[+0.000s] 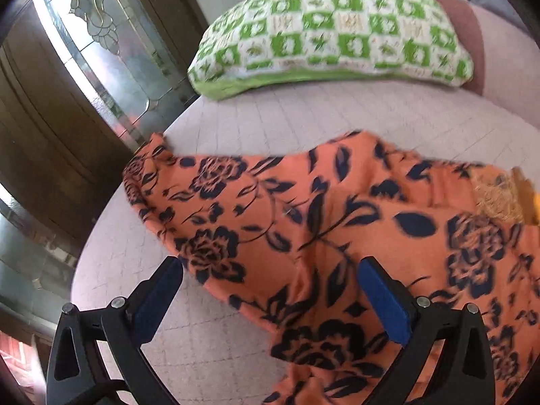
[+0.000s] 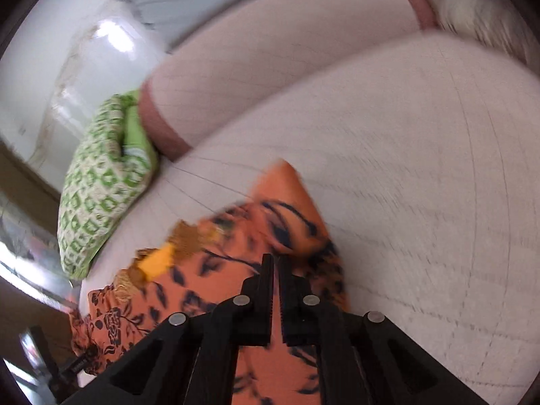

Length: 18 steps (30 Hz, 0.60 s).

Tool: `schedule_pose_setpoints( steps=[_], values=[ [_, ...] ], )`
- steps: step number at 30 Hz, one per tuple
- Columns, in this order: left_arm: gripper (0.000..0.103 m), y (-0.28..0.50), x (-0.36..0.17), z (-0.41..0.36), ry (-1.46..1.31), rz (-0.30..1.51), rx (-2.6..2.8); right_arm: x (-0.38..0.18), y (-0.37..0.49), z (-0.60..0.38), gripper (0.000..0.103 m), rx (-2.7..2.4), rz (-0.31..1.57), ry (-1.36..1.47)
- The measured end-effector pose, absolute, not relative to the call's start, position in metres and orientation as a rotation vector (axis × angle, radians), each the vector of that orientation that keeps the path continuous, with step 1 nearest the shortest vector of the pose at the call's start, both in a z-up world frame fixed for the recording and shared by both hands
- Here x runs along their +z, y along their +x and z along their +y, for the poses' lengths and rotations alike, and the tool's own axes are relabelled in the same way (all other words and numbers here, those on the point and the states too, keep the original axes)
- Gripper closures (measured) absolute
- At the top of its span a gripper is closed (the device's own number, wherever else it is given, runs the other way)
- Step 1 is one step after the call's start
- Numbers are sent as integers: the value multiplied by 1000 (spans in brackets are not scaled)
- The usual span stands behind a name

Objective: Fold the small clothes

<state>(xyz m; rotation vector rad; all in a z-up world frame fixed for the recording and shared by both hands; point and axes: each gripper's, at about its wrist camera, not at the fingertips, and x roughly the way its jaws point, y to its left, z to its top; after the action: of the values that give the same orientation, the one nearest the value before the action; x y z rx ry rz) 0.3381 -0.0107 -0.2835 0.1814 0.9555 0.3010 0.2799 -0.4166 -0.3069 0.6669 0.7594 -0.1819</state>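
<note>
Left gripper (image 1: pixel 270 290) hangs spread over the orange black-flowered cloth garment (image 1: pixel 337 229); right gripper (image 2: pixel 275 270) pinches its near edge (blurred) on the pale quilted bedcover (image 2: pixel 422 185).

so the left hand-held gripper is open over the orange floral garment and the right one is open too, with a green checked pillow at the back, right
Not quite: the right hand-held gripper is shut, its jaws nearly together over the orange floral garment in the right wrist view. The rest stands: the left hand-held gripper is open over the garment, with the green checked pillow at the back.
</note>
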Motion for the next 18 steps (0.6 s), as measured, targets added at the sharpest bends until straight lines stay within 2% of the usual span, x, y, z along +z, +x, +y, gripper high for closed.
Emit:
schedule_pose_setpoints(
  steps=[2,4,5,6,7,9,12,18],
  values=[
    [0,339,-289,-16,193,970,258,-305,289,-409,99,-157,759,640],
    [0,341,-303,-23,242,1027,242,-326,303,-414,99,-233,844,607],
    [0,340,-306,-24,249,1027,235,-337,300,-420,103,-253,871,634],
    [0,339,-304,-23,244,1019,230,-350,298,-434,103,-221,850,750],
    [0,340,-303,-20,233,1023,225,-349,295,-440,103,-205,836,827],
    [0,340,-298,-12,193,1020,226,-337,294,-440,96,-215,838,845],
    [0,338,-290,5,109,1005,260,-312,279,-426,96,-165,793,798],
    [0,326,-270,61,-66,948,368,-299,247,-370,96,10,886,792]
  ],
)
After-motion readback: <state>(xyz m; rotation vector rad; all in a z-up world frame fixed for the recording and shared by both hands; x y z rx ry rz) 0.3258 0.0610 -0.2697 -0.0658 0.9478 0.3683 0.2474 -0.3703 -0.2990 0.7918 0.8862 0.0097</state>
